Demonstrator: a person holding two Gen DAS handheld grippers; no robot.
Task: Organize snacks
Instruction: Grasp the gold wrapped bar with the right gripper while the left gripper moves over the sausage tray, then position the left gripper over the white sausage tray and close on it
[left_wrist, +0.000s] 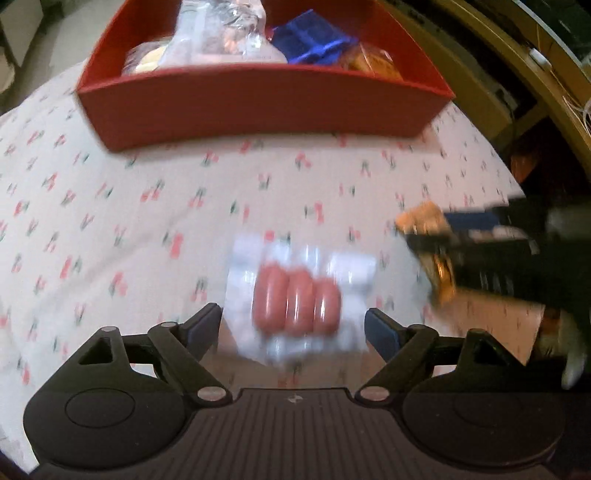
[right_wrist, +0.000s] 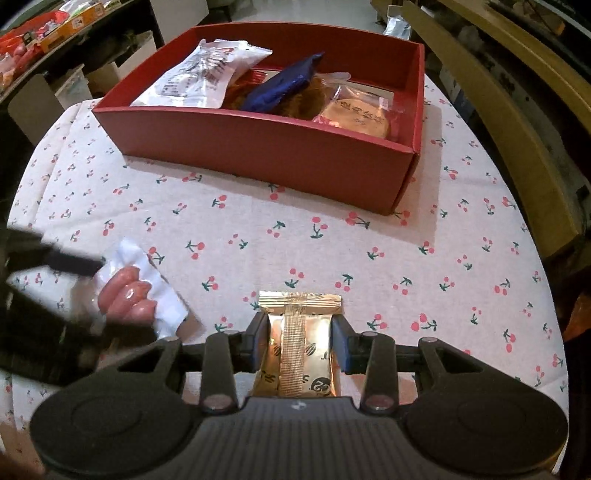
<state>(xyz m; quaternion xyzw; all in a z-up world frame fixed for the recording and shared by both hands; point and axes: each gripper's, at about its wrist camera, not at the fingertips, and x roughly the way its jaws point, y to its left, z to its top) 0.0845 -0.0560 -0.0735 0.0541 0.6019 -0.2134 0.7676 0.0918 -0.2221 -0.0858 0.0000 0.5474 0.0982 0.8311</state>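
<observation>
Right gripper (right_wrist: 299, 341) fingers clamping gold packet (right_wrist: 297, 347), left gripper (left_wrist: 293, 328) spread over sausages (left_wrist: 295, 306)

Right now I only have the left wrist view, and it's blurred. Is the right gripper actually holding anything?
Observer: Yes. The right gripper is shut on a gold packet, seam side up, with a pad on each side.
Operator: What's at the right end of the red box?
Observer: In the red box, a round biscuit in clear wrap lies flat, below the rim.
Operator: And my sausage pack?
Observer: The sausage pack lies on the cloth, apart from the gold packet. One finger of the left gripper is at its edge. Blur hides any contact.
</observation>
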